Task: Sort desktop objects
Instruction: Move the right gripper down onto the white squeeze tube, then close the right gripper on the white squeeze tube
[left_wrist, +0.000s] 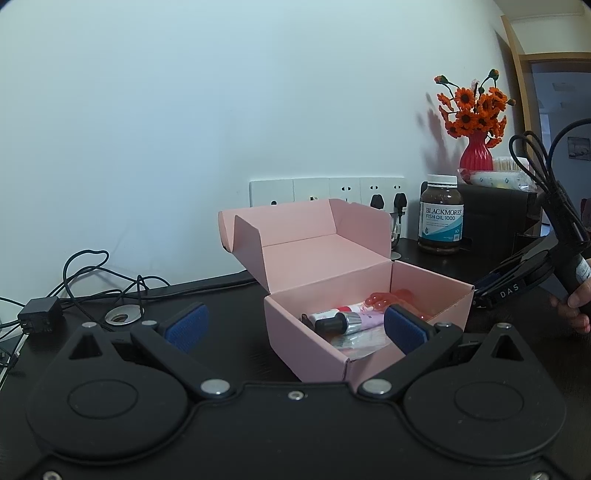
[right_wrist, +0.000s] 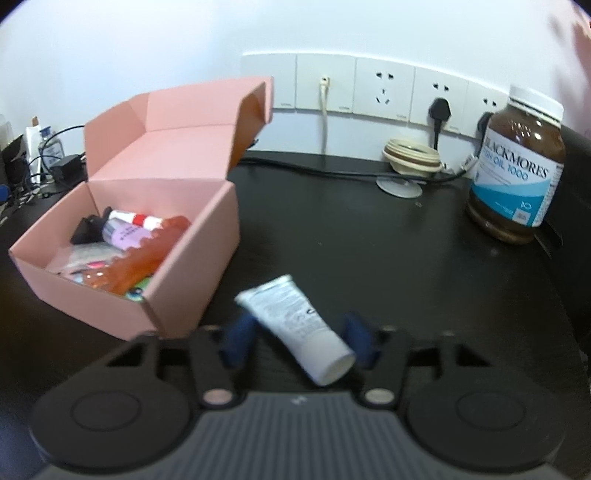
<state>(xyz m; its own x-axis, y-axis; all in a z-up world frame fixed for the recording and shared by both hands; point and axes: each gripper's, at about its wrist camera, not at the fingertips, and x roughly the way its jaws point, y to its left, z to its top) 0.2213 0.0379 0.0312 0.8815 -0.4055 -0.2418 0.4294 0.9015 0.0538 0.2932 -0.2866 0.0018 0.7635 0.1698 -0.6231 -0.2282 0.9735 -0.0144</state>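
Black desk (right_wrist: 369, 240) is being occupied by an open pink cardboard box (right_wrist: 184, 258), cosmetics inside. Left gripper (left_wrist: 293, 328) is being held wide open, empty. White tube (right_wrist: 295, 325) is being spanned diagonally by right gripper (right_wrist: 299, 339); pad contact cannot be told.

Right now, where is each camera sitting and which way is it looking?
Left wrist: sits on the left claw, looking level across the desk at the pink box and wall; its blue fingers stand wide apart, and a hand shows at right.
Right wrist: sits on the right claw, tilted down at a white tube between its blue fingers.
Both see the pink box, the fish oil jar and the wall sockets.
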